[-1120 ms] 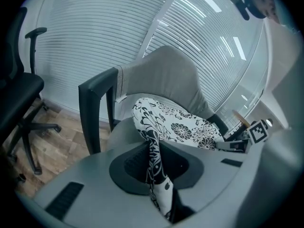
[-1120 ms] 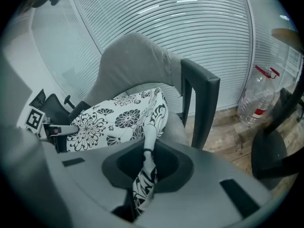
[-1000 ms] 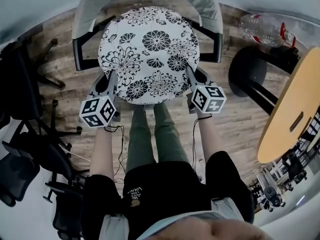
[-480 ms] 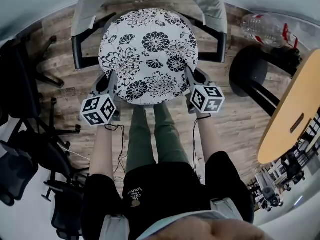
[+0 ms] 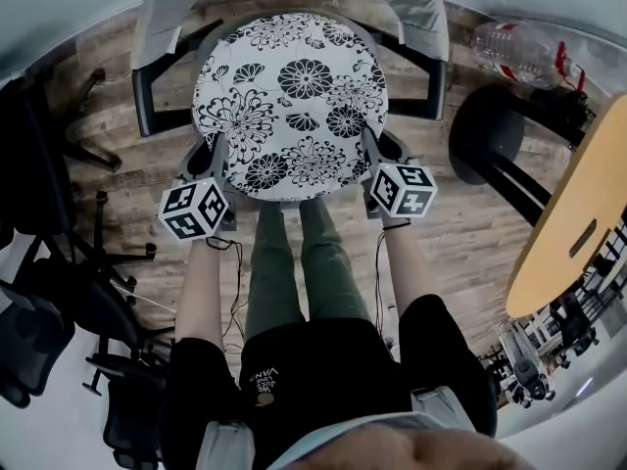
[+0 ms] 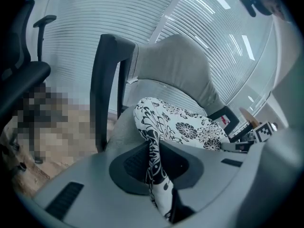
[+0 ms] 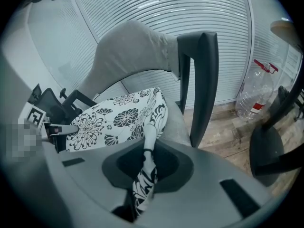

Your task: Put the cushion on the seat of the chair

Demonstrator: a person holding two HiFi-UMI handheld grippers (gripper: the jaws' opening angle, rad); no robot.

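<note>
The left gripper [image 5: 217, 157] and right gripper [image 5: 370, 151] each have their fingers clenched on the near edge of the flowered cushion [image 5: 291, 101]. The cushion sits over the seat of the grey chair [image 5: 416, 13], perhaps resting on it.

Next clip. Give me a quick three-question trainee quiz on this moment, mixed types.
1. True or false: the left gripper and right gripper each pinch the cushion's edge.
2. The cushion's pattern is: A) black flowers on white; B) plain grey; C) red stripes.
3. Fill in: beside the chair, on the floor, stands a clear plastic ____.
Key: 1 true; 2 A; 3 bottle.
</note>
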